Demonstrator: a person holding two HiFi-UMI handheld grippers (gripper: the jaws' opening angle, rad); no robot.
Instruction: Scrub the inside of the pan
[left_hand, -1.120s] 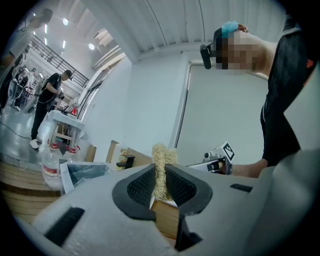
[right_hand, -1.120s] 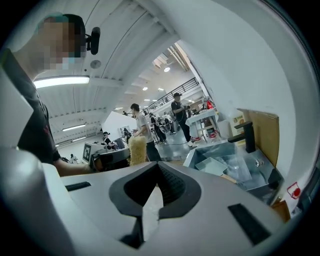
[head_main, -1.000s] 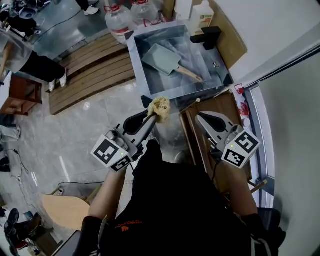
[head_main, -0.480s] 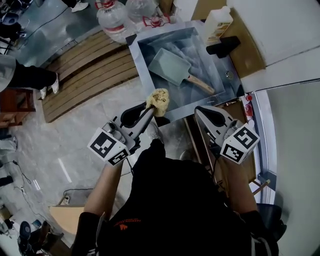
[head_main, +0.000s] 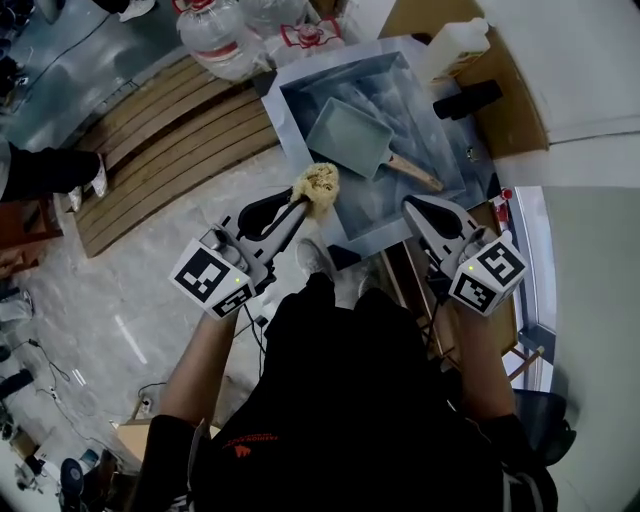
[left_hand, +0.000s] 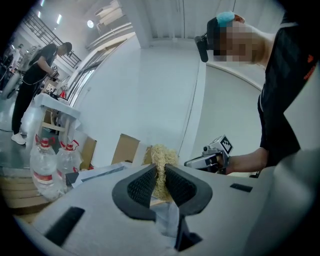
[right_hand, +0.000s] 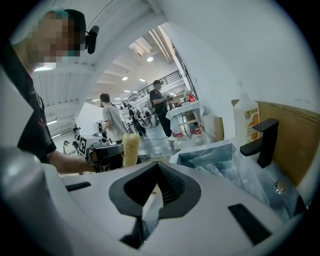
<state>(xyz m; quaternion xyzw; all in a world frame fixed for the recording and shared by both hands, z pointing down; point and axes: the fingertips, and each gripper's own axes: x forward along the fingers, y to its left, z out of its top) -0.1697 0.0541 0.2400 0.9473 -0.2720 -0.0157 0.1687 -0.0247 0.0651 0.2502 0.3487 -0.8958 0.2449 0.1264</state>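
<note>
You're nearing the sink — left gripper clamping the loofah, right gripper closed, empty — pan awaiting scrubbing.

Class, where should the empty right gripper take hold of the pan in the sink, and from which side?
By its wooden handle, from the side of the right gripper: the handle juts clear of the pan toward that gripper and looks slim enough for its jaws.

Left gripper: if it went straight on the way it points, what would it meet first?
Probably nothing soon: the left gripper, shut on the scrubber, points across the sink, seemingly above the pan; the white bottle beyond looks first, though depth is unclear.
</note>
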